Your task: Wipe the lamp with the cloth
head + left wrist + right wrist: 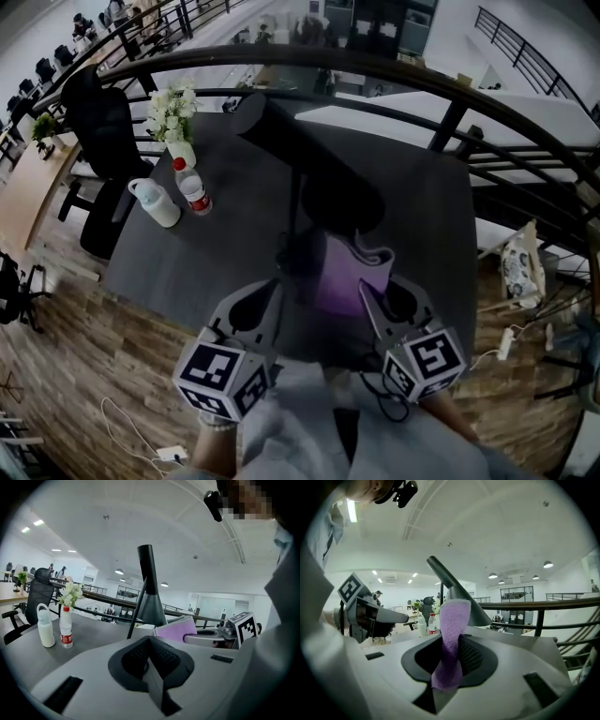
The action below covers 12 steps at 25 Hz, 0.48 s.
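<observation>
Right gripper [449, 660] pinches the purple cloth [453, 625], held upright at 6 o'clock of the black lamp [314, 169]; left gripper [151, 665], at the cloth's 9 o'clock, is clenched on nothing; the lamp stands on the grey table [187, 253].

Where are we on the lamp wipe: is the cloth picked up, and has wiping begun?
Done: the fuzzy purple cloth is gripped in the right gripper, whose jaws are shut on it.
In hand: the cloth is held up close to the black cone-shaded lamp; whether they touch cannot be told.
The left gripper is shut and empty.
Left: wiping the lamp; no sign of wiping shows.
</observation>
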{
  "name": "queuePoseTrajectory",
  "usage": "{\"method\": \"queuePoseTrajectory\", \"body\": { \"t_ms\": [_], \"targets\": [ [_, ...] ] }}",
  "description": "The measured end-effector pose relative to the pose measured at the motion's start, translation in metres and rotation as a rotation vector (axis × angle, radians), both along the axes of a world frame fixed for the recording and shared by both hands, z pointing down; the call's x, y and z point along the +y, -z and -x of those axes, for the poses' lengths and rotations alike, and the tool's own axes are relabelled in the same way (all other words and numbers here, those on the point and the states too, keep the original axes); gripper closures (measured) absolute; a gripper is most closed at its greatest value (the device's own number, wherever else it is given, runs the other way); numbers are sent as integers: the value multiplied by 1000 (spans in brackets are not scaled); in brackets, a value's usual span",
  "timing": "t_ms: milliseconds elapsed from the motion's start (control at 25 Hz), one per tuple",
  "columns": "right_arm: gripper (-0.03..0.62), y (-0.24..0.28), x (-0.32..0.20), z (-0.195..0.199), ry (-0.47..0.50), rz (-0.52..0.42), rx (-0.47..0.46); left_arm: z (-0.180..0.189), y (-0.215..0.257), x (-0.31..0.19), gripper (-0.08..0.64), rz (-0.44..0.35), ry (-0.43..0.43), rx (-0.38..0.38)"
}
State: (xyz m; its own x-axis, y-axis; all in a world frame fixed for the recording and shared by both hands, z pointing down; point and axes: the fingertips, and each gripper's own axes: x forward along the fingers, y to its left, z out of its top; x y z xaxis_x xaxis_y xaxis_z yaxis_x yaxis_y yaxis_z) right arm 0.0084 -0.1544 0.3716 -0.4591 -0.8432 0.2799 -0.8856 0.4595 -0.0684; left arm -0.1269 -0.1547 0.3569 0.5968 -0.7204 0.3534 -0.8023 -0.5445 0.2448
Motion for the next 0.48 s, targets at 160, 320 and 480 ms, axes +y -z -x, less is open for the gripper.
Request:
{"method": "queuePoseTrajectory", "body": {
  "t_ms": [160,320,480],
  "targets": [
    [505,1,1,-1,-6,-1,0,1,-2,2,557,-11,8,13],
    [505,-1,-1,-3,-12,5,5,3,0,1,557,-27,22,19],
    [505,1,0,-1,-6,-4,9,7,-4,3,557,-14,31,11]
  ]
}}
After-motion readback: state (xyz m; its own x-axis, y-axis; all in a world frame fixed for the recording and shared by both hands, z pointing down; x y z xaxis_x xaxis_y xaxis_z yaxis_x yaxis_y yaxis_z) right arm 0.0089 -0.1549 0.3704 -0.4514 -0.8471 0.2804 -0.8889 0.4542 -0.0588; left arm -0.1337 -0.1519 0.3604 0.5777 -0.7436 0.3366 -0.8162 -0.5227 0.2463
